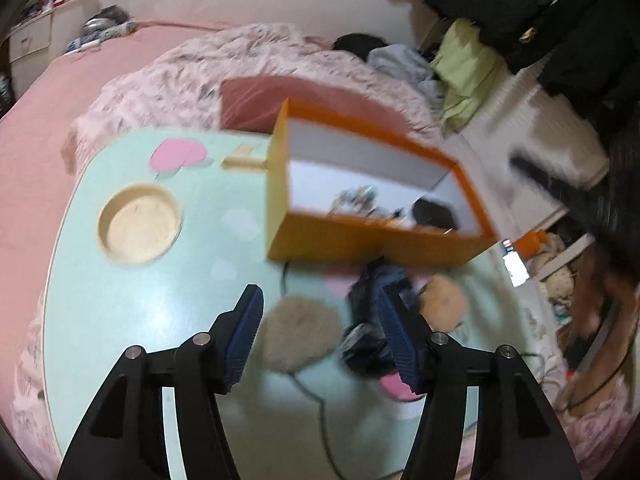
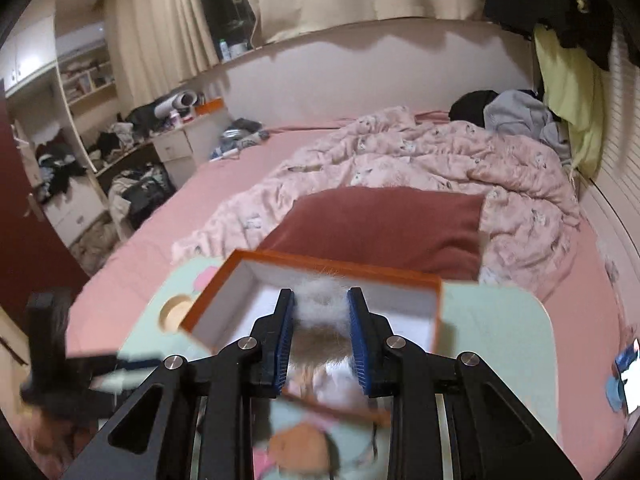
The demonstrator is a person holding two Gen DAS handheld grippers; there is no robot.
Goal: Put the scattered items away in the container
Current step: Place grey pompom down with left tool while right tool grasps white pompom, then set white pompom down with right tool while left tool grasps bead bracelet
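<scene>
From my left wrist camera I see the left gripper (image 1: 320, 336) with its blue pads standing apart over a mint-green table (image 1: 120, 320). Nothing is pressed between them. A beige fluffy pompom (image 1: 298, 334) lies on the table in the gap at about 12 o'clock from the jaws, and a dark tangle of small items (image 1: 370, 312) sits against the pad at 3 o'clock; blur keeps me from saying whether that pad touches it. A tan pompom (image 1: 444, 304) lies just beyond, at about 2 o'clock.

The orange box (image 1: 360, 240), white inside, stands at 12 o'clock from the left gripper, beyond the pompoms. A few small things, one of them black, already lie in it. A round wooden recess (image 1: 140, 226) is set in the table at 10 o'clock.

In my right wrist view the right gripper (image 2: 322, 336) has its jaws drawn close, pinching a grey-white tuft of fluff (image 2: 320, 300) between the blue pads. It hangs over the open box (image 2: 224, 300), which fills the view straight ahead. A dark red pillow (image 2: 380, 224) on the pink bed (image 2: 240, 176) lies behind, at 12 o'clock.
</scene>
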